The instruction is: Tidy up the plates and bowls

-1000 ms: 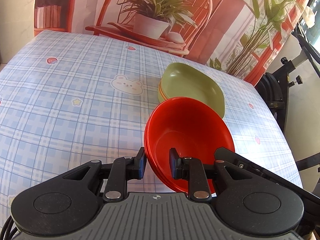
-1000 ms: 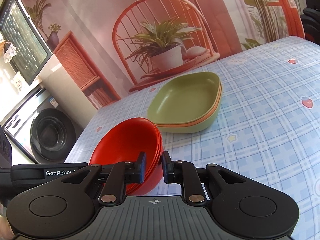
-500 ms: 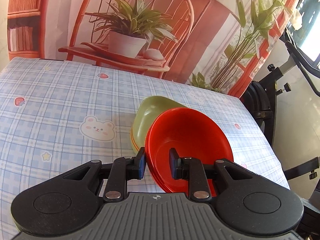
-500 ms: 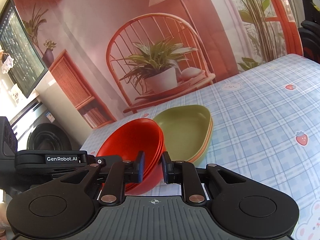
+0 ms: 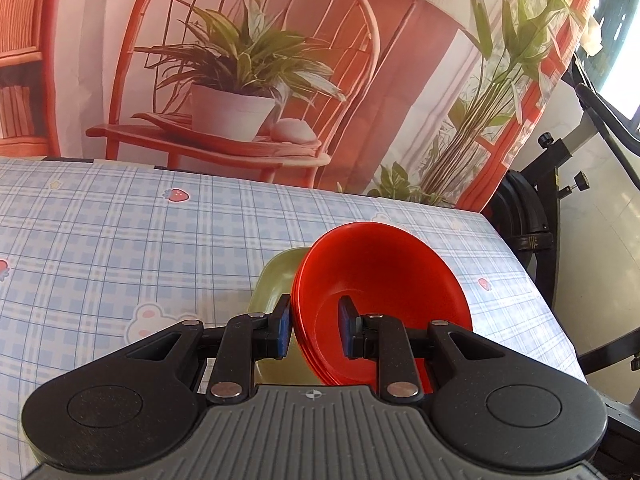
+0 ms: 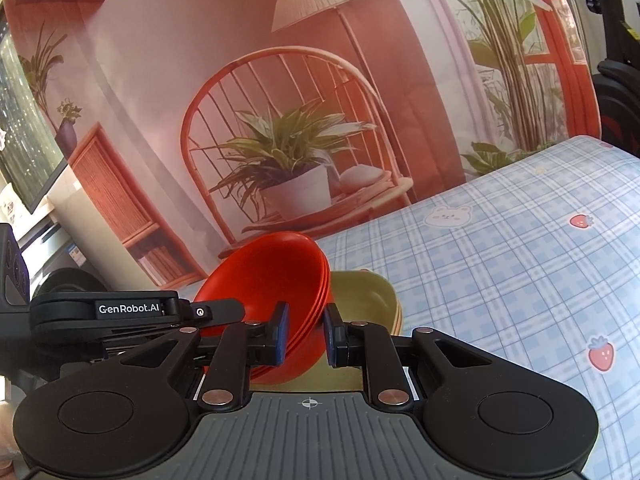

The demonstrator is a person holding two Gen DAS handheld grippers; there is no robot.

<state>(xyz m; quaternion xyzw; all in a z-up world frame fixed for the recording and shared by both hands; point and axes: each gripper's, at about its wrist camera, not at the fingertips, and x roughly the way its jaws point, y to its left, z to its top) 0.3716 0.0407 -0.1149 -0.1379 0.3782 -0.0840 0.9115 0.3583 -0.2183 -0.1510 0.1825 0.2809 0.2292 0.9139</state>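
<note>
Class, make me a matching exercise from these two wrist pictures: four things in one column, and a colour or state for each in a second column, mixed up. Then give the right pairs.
Things
1. bowls
2. plates
3. tablecloth
4. left tongs

Colour or state
A. blue check with bears and strawberries
B. green on top, lying on the table
C. shut on a rim
D. red, nested, tilted, held up

Pairs: 1-D, 2-B, 3-A, 4-C

The right tongs grip the bowls' opposite rim.
</note>
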